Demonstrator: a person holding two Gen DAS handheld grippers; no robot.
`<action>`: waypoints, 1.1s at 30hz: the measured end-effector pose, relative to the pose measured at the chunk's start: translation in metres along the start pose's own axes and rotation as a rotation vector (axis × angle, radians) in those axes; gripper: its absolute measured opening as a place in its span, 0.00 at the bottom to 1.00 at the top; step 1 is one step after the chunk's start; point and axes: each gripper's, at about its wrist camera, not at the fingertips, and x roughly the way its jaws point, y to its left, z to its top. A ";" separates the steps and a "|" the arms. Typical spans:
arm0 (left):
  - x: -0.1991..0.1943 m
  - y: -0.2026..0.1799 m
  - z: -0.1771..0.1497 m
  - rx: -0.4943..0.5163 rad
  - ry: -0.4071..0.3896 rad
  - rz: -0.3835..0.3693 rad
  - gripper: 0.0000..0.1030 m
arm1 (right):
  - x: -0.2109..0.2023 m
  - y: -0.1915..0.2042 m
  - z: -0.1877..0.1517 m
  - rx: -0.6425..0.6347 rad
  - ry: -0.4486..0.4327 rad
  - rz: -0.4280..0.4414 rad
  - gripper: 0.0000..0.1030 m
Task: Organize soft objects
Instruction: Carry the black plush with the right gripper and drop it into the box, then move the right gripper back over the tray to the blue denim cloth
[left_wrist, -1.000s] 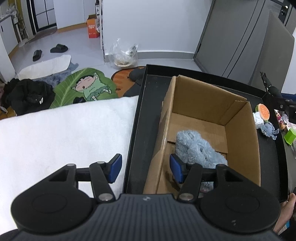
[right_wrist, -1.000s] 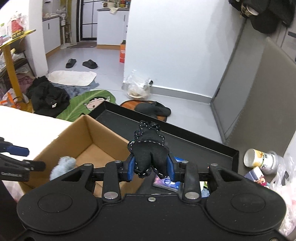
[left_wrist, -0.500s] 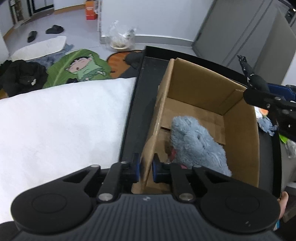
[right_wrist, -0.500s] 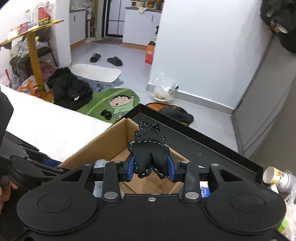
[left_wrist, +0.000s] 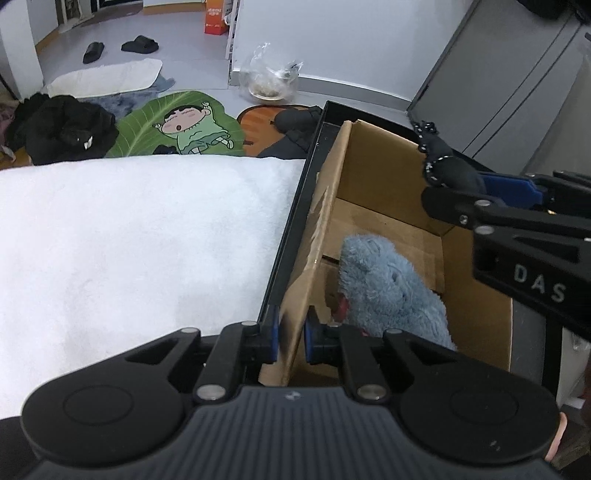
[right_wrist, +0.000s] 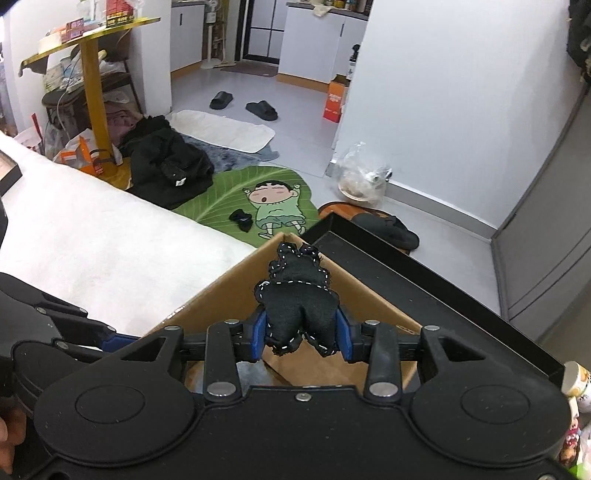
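Right now the left gripper pinches the near wall of the box, one blue pad outside the cardboard and one inside, pressed tight on it. That box sits in a black tray, hard against the tray's left rim, with a white cloth spread just beside the tray.

Inside the box lies a blue plush (fluffy, slumped toward the near end), just beside the inner pad of the left gripper; I cannot tell whether they touch.

The right gripper holds a black toy with white stitching between its two blue pads. Both pads press on the toy's lower body, and its upper part sticks out forward past the fingertips. Seen from the left wrist, the toy hangs above the far right side of the box, clear of the cardboard and well apart from the plush below. From the right wrist, the toy lines up over the box's far corner.

Beyond the tray, on the floor, lie a green cartoon mat, a heap of black clothing and a pair of slippers.
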 end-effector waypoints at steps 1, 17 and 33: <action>0.000 0.000 0.000 0.000 0.000 -0.006 0.12 | 0.001 0.001 0.001 0.002 0.002 0.003 0.36; -0.004 0.000 -0.001 0.038 -0.039 -0.029 0.16 | -0.004 0.002 -0.006 -0.031 0.051 -0.013 0.62; -0.014 -0.014 -0.001 0.096 -0.119 0.020 0.53 | -0.035 -0.044 -0.025 0.028 0.036 -0.118 0.62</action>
